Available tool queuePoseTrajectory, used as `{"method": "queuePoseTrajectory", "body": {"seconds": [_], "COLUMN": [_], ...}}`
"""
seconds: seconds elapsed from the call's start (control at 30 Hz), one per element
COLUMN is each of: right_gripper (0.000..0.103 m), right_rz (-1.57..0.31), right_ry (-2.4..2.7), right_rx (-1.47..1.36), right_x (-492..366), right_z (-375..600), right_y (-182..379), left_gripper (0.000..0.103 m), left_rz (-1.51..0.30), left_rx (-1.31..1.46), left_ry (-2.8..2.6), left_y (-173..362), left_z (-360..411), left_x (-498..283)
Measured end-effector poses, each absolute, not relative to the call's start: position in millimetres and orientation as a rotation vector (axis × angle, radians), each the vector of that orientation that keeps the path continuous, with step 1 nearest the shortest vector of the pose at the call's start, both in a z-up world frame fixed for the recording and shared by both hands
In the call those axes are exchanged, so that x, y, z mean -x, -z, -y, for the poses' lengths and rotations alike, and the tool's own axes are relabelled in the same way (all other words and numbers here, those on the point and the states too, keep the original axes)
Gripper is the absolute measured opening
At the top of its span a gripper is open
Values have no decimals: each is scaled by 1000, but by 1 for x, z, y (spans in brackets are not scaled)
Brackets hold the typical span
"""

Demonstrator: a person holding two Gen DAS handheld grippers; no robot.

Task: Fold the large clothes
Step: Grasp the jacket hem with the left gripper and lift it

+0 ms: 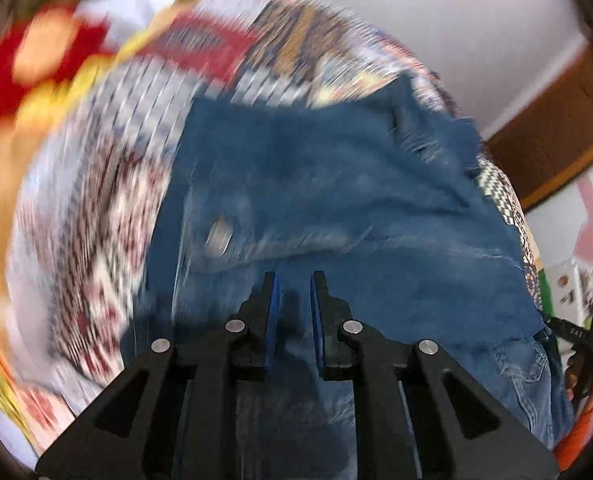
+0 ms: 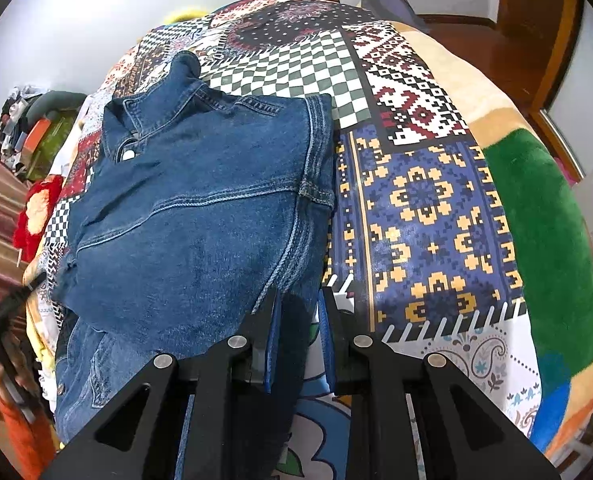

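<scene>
Denim jacket (image 2: 200,208): lies partly folded on patchwork bedspread (image 2: 424,200), collar away from the cameras. Left gripper (image 1: 294,280): over the denim, fingers narrowly parted, holding nothing. Right gripper (image 2: 298,296): at jacket's edge, narrowly parted, empty

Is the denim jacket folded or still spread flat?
Partly folded: denim jacket lies doubled over itself on the patterned bedspread, collar up.

Both wrist views look closely down along their fingers onto the shared denim jacket (image 2: 200,208) on the patchwork bedspread (image 2: 424,200)
</scene>
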State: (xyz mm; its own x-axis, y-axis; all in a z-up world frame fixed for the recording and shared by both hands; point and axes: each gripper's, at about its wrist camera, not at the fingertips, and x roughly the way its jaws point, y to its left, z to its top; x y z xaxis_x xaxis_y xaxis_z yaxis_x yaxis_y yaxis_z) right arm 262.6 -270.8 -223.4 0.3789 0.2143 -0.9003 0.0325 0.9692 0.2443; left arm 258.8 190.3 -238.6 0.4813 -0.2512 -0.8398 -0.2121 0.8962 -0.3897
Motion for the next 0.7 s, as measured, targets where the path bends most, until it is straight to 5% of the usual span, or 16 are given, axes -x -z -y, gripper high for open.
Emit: {"method": "queuePoseTrajectory", "body": {"seconds": [0.13,0.17,0.53,0.7], "right_gripper": [15,15,15,15], "right_rz": [-1187,-1188,-1189,-1195], "right_ry": [-111,-110,-112,-123], "right_rx": [-236,-234,-254,-234], "right_x": [-261,-260,-259,-261], "right_z": [271,271,274,274], "right_y": [224,225,229,227], "left_gripper": [64,68,69,40], "left_rz": [-1060,-1036,-1095,-1049], "left_rx": [674,705,1006,683], "left_ry": [20,20,25,-200], "left_y": [252,252,305,283], "left_z": [-209,-212,-217,-201], "left_x": [-238,-235,-271,-278]}}
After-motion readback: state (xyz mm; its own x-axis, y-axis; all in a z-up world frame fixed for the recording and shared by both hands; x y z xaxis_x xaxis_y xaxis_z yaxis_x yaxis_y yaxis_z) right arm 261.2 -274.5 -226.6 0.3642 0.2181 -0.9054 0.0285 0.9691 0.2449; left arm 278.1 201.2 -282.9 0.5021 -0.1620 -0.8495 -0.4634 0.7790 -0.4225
